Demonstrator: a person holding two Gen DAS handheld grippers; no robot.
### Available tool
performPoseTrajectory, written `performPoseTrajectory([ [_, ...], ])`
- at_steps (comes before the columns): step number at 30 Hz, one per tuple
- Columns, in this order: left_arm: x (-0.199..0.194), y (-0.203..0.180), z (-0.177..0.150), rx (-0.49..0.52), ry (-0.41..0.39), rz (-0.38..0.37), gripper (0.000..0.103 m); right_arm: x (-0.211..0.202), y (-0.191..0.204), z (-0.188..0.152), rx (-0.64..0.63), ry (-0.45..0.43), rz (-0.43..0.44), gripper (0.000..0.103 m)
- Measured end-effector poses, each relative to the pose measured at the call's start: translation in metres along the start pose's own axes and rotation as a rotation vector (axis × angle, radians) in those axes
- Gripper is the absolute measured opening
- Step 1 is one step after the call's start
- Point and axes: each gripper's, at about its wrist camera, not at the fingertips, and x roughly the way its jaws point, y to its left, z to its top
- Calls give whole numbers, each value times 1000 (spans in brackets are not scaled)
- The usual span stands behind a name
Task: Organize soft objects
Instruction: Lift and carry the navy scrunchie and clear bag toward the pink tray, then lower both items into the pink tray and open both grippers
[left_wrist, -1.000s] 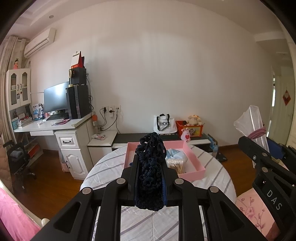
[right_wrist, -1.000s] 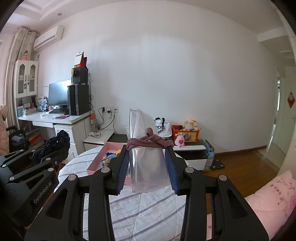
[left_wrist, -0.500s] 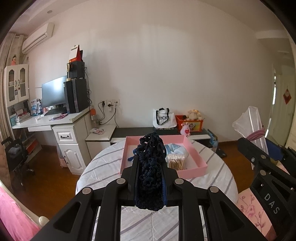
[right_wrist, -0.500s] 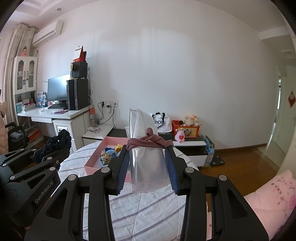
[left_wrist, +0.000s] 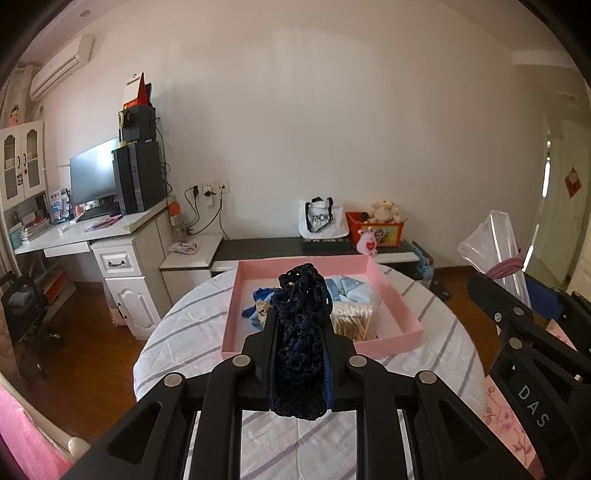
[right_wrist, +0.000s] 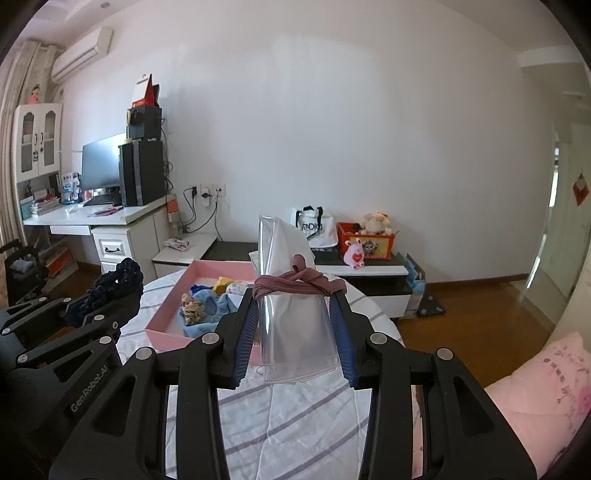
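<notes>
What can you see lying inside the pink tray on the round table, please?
The pink tray holds a bundle of cotton swabs, light blue cloth and a small beige scrunchie. The dark knitted item hides the middle.

We look forward along each gripper's two fingers, tilted slightly down over the near edge of the round table (left_wrist: 192, 325), facing the white back wall. Both views share the pink tray (left_wrist: 391, 295) (right_wrist: 166, 325) toward the table's far edge; each also catches the other gripper at its side edge.
</notes>
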Motion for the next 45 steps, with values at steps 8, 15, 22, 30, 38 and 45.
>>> performPoseTrajectory([
  [8, 81, 4, 38, -13, 70, 16, 16, 56, -1, 7, 6, 60, 7, 36],
  [15, 154, 8, 77, -25, 141, 9, 16, 107, 0, 12, 9, 126, 14, 36],
  [22, 229, 19, 122, -22, 204, 3, 16, 154, 4, 21, 1, 181, 35, 36],
  [30, 330, 27, 174, -13, 282, -5, 16, 212, 13, 30, -9, 249, 43, 36],
  [38, 427, 40, 206, 13, 372, -24, 18, 261, 14, 42, -11, 281, 72, 37],
  [45, 476, 50, 214, 9, 388, -41, 58, 272, 18, 42, -38, 267, 82, 55],
])
